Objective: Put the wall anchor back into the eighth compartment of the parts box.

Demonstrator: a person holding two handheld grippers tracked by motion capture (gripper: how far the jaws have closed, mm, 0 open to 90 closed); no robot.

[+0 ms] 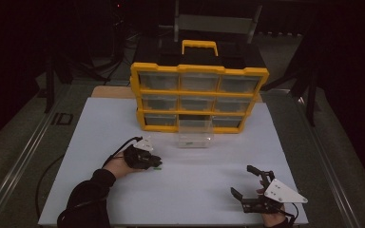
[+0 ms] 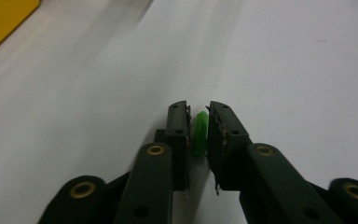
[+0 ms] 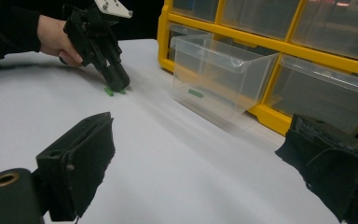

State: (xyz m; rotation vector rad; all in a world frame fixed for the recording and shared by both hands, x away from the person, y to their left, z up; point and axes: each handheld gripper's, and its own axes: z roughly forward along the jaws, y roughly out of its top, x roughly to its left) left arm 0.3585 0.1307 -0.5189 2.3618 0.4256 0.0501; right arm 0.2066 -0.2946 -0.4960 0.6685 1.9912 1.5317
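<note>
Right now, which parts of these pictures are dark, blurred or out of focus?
High view: the room around the white table is almost black, and the whole picture is dim. Left gripper view: the near arms of the left gripper are soft, while the small green part is fairly sharp. Right gripper view: the clear drawer is slightly smeared, and the right gripper is blurred.

Small green piece (image 2: 199,133), yellow-framed organizer (image 1: 199,97) with clear drawers, white table (image 1: 123,118), black hand-held grippers.
</note>
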